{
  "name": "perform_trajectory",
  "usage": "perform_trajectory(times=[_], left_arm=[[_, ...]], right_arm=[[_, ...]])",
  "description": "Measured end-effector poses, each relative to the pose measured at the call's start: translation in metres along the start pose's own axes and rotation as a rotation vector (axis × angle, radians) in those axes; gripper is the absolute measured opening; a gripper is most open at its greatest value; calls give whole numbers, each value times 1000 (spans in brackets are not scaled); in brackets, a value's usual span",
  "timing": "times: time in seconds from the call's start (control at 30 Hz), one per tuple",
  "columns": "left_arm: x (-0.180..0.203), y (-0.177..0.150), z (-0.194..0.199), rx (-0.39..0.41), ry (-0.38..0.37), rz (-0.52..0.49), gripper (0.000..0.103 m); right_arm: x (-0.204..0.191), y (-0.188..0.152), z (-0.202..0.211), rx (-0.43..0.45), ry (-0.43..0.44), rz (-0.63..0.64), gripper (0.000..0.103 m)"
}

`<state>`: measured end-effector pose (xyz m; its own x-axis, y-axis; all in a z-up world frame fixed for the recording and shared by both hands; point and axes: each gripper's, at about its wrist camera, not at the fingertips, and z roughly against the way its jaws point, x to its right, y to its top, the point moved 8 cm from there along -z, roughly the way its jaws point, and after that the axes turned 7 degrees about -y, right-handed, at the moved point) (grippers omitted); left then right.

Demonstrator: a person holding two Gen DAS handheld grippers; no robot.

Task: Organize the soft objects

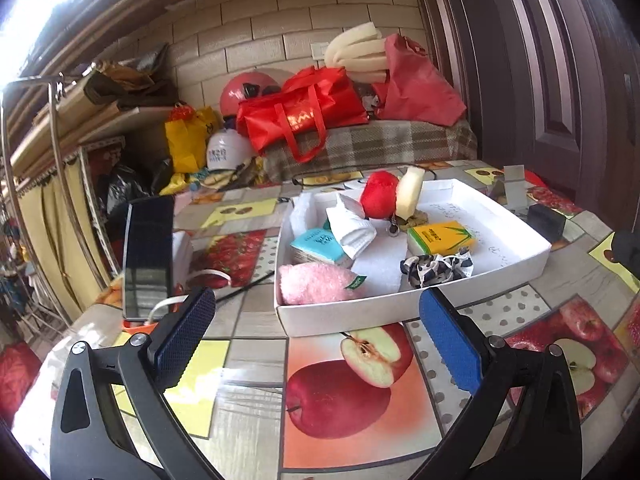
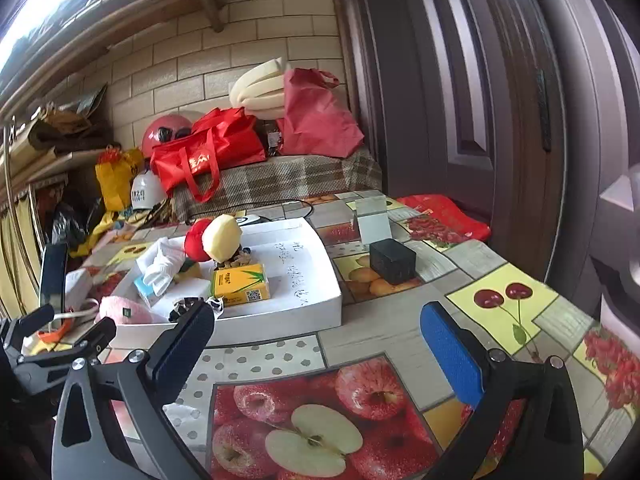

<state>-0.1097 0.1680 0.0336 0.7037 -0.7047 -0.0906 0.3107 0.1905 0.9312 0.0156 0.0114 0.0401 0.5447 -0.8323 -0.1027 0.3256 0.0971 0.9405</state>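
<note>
A white shallow box (image 1: 520,264) sits on the fruit-print table and holds soft things: a pink plush (image 1: 312,284), a white sock (image 1: 354,232), a red plush apple (image 1: 378,194), a pale sponge (image 1: 410,192), a black-and-white scrunchie (image 1: 436,266), a yellow tissue pack (image 1: 440,236) and a teal tissue pack (image 1: 316,246). My left gripper (image 1: 316,316) is open and empty just in front of the box's near wall. My right gripper (image 2: 316,328) is open and empty, near the box's front right corner (image 2: 320,312). The left gripper's body shows at the left of the right wrist view (image 2: 60,344).
A dark phone (image 1: 146,252) stands left of the box beside a white block and cable. A black box (image 2: 392,262) and a small white stand (image 2: 374,226) sit right of the box. Bags, a helmet and foam lie on a plaid-covered bench behind the table.
</note>
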Motion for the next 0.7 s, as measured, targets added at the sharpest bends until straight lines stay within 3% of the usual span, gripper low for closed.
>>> perform_trajectory(times=[0.1,0.17,0.27,0.43,0.7], left_arm=[[6,3,13,39,-27,-9,103],[13,4,15,42,-82,-17,103],[21,4,18,35,-107,-37,103],[25,4,23,34,-87,-46,103],[27,0,26,17,-116,-21,103]], right_arm=[[11,0,14,25,-11,-30,103],[17,4,31,95,-32,-25,103],[21,7,47,159,-36,-20,103],[22,-6,29,21,-6,-25,103],[20,-6,46,100,-54,-1,103]])
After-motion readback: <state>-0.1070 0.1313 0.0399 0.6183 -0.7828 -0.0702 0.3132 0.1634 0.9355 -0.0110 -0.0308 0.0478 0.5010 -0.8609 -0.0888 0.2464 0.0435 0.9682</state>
